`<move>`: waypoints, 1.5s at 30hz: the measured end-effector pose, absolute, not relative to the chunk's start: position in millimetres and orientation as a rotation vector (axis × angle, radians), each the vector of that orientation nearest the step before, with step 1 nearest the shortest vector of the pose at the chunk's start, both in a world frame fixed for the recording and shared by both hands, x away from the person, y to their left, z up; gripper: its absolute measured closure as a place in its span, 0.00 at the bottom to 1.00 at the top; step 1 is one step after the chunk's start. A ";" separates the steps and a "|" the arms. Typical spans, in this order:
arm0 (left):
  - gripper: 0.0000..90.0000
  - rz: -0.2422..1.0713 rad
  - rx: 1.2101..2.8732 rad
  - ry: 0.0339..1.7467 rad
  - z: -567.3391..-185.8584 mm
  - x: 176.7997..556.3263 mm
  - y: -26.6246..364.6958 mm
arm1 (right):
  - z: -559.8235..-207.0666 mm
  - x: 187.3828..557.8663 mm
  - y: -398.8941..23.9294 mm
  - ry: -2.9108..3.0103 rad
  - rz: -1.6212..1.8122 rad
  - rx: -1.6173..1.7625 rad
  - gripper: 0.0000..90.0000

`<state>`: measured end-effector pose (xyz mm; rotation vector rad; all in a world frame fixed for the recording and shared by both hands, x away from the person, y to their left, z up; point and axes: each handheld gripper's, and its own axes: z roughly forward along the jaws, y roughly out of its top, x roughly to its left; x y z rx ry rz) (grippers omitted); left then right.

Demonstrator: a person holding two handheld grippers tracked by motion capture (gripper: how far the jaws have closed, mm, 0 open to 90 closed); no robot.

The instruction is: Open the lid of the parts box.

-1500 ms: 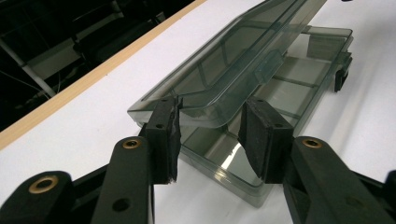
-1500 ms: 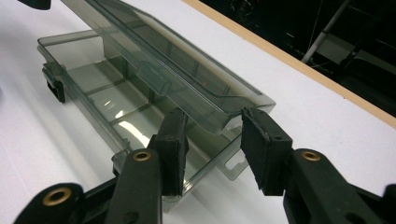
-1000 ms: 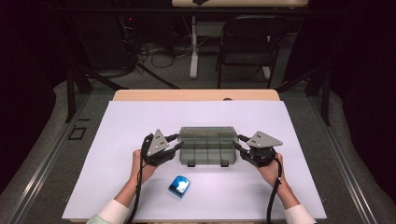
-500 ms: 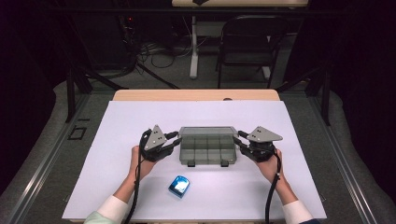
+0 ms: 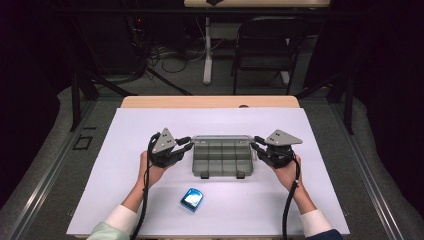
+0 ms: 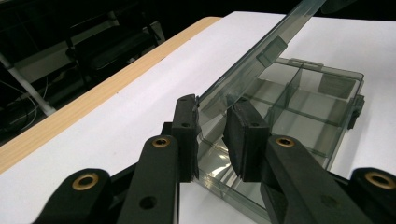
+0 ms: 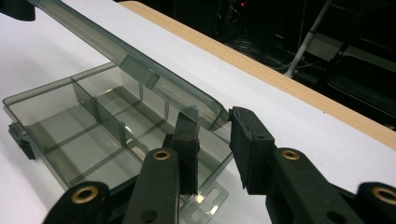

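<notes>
Box: smoky-grey transparent plastic compartment box (image 5: pixel 222 157) sits mid-worktop, between my two hand-held grippers; latch tabs on its near edge face me.
Lid: the box's clear grey hinged lid (image 6: pixel 261 56) is raised, tilted up off the tray. In the left gripper view it slants from my jaws up to the far upper right; in the right gripper view (image 7: pixel 126 56) it slants from my jaws to the upper left.
Tray: divided compartments (image 7: pixel 88 126) lie open under the lid.
Left hand-held gripper: (image 5: pixel 184 146) at the box's left end. Jaws have just been closing, now narrow, with the lid's end corner between them. One pad (image 6: pixel 187 133) touches the lid edge; the other pad (image 6: pixel 245 135) is close on the lid's far face, but I cannot tell if it presses.
Right hand-held gripper: (image 5: pixel 256 144) at the box's right end. Jaws have just been closing, the lid's rounded corner between them. A sliver of gap shows at the right-hand pad (image 7: pixel 250 144), so the pads straddle rather than clamp.
Worktop: white sheet over the wooden worktop (image 5: pixel 150 200); a strip of wood shows at the far edge.
Other: small shiny blue packet (image 5: pixel 192 199) lies on the sheet nearer to me, apart from the box, left of centre.
Hands: my hands (image 5: pixel 150 167) hold the grippers from the near side, cables trailing back along my forearms.
</notes>
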<state>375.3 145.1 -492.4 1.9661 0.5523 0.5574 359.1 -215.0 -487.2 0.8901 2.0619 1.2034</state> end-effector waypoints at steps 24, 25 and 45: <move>0.88 0.568 1.958 0.583 -482.3 393.6 144.0 | -476.6 379.2 -211.0 2.048 1.173 1.014 0.87; 0.88 0.569 1.958 0.582 -482.0 394.4 143.9 | -476.4 379.7 -210.8 2.047 1.172 1.015 0.87; 0.89 0.570 1.956 0.609 -479.8 409.7 140.4 | -474.9 394.4 -208.2 2.033 1.152 1.055 0.90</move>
